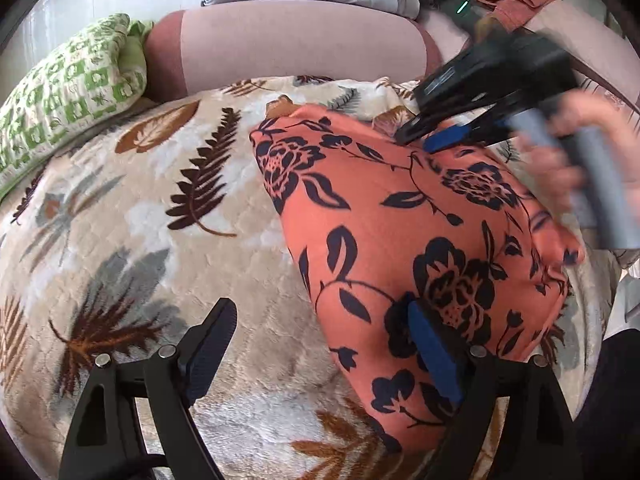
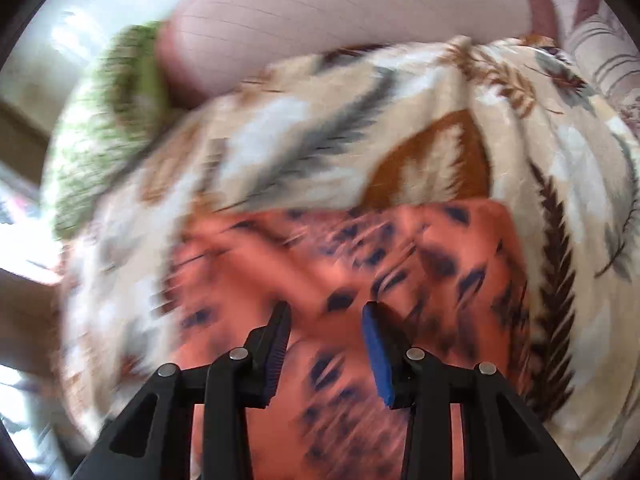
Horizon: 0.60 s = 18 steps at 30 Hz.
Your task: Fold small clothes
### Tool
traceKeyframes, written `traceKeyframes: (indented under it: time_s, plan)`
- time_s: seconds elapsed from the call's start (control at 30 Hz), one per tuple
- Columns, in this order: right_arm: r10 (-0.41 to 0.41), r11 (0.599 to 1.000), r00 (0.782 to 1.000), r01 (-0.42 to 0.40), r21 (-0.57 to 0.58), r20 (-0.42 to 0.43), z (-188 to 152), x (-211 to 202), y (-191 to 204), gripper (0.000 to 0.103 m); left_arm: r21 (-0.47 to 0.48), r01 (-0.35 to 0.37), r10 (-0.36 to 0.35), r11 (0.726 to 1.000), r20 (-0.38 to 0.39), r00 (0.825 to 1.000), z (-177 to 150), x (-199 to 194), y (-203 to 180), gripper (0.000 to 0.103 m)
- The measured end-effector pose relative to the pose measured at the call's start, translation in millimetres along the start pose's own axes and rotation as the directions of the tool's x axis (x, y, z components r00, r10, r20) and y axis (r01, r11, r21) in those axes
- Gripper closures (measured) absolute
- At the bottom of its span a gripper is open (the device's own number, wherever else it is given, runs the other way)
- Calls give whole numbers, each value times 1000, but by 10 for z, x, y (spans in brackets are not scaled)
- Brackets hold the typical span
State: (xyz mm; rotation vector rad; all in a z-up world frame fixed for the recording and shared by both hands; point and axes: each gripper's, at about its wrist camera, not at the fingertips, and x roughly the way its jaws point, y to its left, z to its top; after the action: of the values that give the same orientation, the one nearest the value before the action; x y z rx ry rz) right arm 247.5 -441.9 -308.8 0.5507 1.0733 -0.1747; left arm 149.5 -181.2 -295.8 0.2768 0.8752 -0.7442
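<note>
While the leaf-print fleece blanket [image 1: 132, 216] covers the whole working surface, with a pink bolster [image 1: 288, 48] and a green-patterned pillow [image 1: 68, 92] at its far edge, the task's piece lies on the right part of it: an orange garment with dark floral print [image 1: 420, 216], already doubled into a rough wedge, its edges bulging rather than flat.

Judging by that shape, the step in hand is another fold or a squaring-up of this one. To do it well, each gripper should take a corner of the same edge, pinch all layers together, and carry them across at matching height so the crease falls straight. Smooth the bulge first; a fold laid over trapped slack will come out lopsided.

The left gripper [image 1: 320, 344] hovers low over the near edge, jaws spread wide, one blue pad [image 1: 432, 356] over the cloth and the other over bare blanket, nothing held. It should shift fully onto the hem before closing.

The right gripper [image 2: 326, 320] is at the garment's far edge in the left wrist view (its own view is heavily blurred, so contact is hard to judge). Its jaws stand partly apart with orange cloth seen through the gap, none visibly pinched. A hand [image 1: 568, 160] holds its handle.
</note>
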Motion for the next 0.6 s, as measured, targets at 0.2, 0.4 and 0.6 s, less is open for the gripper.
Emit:
traceKeyframes:
  time_s: [0.2, 0.4, 0.6]
  plan:
    - [73, 993, 996, -78, 89, 52, 144, 34, -145, 74, 32, 3, -3, 999, 13, 1000, 19, -59, -5, 15]
    - [257, 966, 958, -257, -15, 127, -171, -544, 112, 73, -54, -22, 30, 998, 144, 989, 123, -350, 127, 15]
    - [270, 959, 959, -260, -108, 82, -206, -542, 512, 73, -73, -154, 164, 985, 157, 974, 137, -361, 157, 15]
